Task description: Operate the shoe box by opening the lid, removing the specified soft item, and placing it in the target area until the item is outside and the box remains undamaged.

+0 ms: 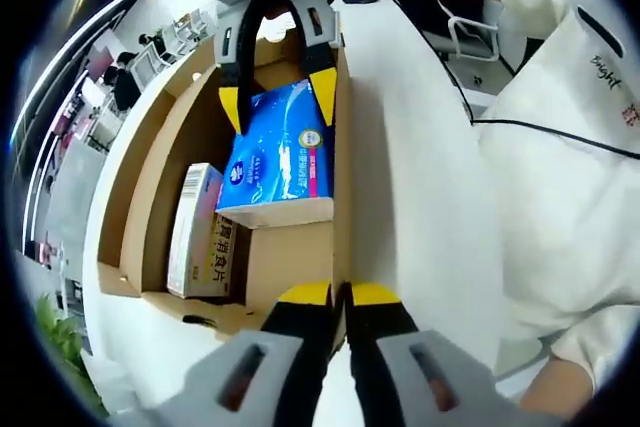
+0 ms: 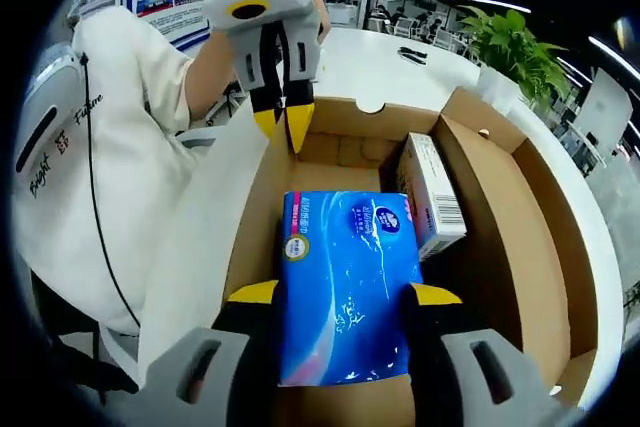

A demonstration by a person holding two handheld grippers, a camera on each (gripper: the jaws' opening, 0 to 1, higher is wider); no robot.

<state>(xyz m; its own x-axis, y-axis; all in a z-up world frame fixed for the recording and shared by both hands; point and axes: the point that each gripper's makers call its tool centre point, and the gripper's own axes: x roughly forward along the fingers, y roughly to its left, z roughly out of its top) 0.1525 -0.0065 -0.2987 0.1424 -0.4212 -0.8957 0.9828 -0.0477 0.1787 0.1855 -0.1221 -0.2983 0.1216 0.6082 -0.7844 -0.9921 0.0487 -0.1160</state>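
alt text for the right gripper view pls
The right gripper straddles a blue tissue pack inside an open cardboard box, jaws at its sides. A small white carton stands beside it; the left gripper pinches the far wall.

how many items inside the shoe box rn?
2. Blue tissue pack sits between the right claw jaws; a small carton leans on the box wall beside it. More may be hidden underneath.

White table point(image 2: 380, 62), potted plant point(image 2: 512, 47), ceiling lights.
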